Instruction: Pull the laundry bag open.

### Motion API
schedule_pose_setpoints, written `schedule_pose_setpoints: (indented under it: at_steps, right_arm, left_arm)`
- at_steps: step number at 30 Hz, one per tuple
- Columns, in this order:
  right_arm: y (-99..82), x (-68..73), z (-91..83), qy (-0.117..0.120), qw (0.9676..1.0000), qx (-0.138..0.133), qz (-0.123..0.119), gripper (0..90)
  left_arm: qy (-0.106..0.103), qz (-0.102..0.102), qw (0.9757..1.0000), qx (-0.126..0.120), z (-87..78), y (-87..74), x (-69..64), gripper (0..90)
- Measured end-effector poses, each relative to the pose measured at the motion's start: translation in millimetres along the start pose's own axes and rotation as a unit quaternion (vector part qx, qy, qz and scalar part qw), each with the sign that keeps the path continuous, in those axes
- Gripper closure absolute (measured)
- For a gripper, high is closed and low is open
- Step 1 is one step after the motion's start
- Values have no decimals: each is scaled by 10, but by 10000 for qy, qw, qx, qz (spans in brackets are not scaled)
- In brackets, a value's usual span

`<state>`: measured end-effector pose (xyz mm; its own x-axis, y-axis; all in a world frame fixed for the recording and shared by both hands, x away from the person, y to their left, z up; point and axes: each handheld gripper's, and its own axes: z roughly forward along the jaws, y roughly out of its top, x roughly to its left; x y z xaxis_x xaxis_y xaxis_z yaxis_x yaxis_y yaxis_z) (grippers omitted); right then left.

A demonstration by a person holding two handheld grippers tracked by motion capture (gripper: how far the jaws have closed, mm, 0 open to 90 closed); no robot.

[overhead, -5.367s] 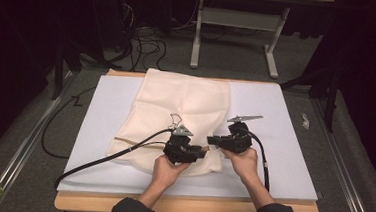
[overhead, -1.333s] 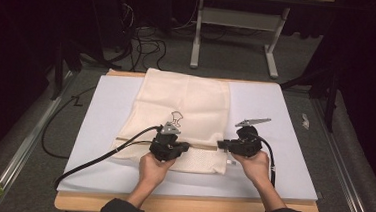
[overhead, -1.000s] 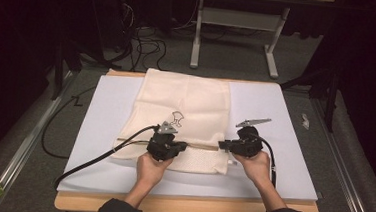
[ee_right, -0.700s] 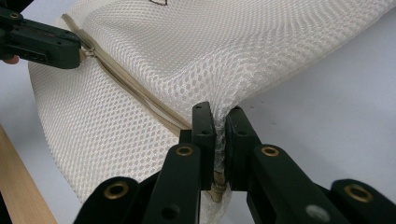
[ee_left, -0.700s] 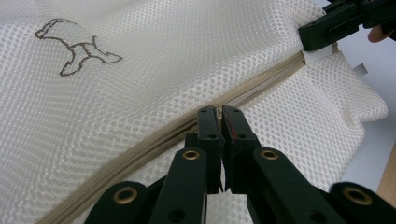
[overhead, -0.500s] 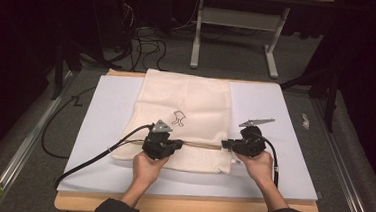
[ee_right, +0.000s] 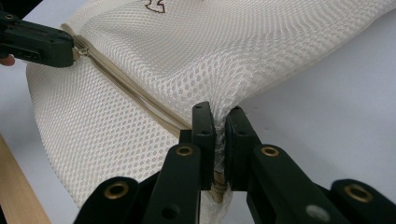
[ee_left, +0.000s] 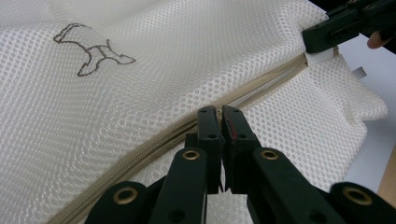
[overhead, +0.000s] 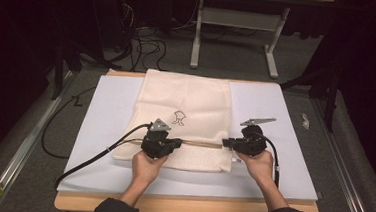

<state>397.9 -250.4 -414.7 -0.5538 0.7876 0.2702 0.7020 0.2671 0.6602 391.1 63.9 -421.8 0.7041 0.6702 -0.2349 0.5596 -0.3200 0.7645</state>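
The left gripper (ee_left: 220,112) is clamped on the beige zipper (ee_left: 261,91) of the cream mesh laundry bag (ee_left: 140,70); the slider itself is hidden between its jaws. The right gripper (ee_right: 218,116) pinches the bag's bunched corner, beyond which lies bare white table surface (ee_right: 336,93).

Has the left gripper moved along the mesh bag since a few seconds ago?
Yes. The left gripper has slid left along the zipper, away from the right gripper, past the dog outline.

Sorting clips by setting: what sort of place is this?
Probably a lab or recording workspace: a white-topped table on grey carpet, loose cables and a metal desk frame behind, dark surroundings.
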Motion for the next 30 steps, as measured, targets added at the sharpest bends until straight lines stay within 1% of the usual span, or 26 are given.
schedule_pose_setpoints:
  at_steps: [5, 7, 10, 11, 14, 15, 17, 19, 25, 27, 30]
  right_arm:
    - [-13, -48, -20, -16, 10000, -27, 49, 858]
    - [-9, -31, -19, -59, 10000, -16, -1, 858]
    - [-5, -33, -20, -53, 10000, -17, 11, 858]
    - [-6, -35, -22, -89, 10000, -14, -18, 858]
    - [-12, -52, -33, -87, 10000, -34, 13, 858]
    - [-12, -67, -42, -85, 9999, -63, 62, 858]
    - [-11, -67, -43, -77, 9999, -68, 72, 858]
    - [-6, -57, -39, -103, 9999, -48, 33, 858]
    - [-10, -71, -53, -135, 9999, -40, 50, 858]
    - [-13, -83, -58, -165, 9999, -38, 27, 858]
    - [-19, -103, -69, -176, 9998, -45, 55, 858]
  left_arm:
    - [7, -5, 10000, -19, -22, 4, 15, 874]
    - [23, 7, 10000, -16, -20, 1, 18, 874]
    - [43, 13, 10000, -19, -25, -4, 22, 874]
    - [49, -2, 10000, -20, -32, -4, 28, 874]
    - [56, -44, 10000, -33, -57, 3, 48, 874]
    - [57, -50, 10000, -38, -65, 6, 52, 874]
    - [62, -52, 9999, -59, -71, 11, 55, 874]
    - [66, -61, 9999, -55, -72, 11, 59, 874]
    - [137, -37, 9999, -48, -95, 7, 81, 874]
    - [156, -66, 9998, -67, -116, 7, 98, 874]
    - [187, -94, 9997, -84, -147, 1, 129, 874]
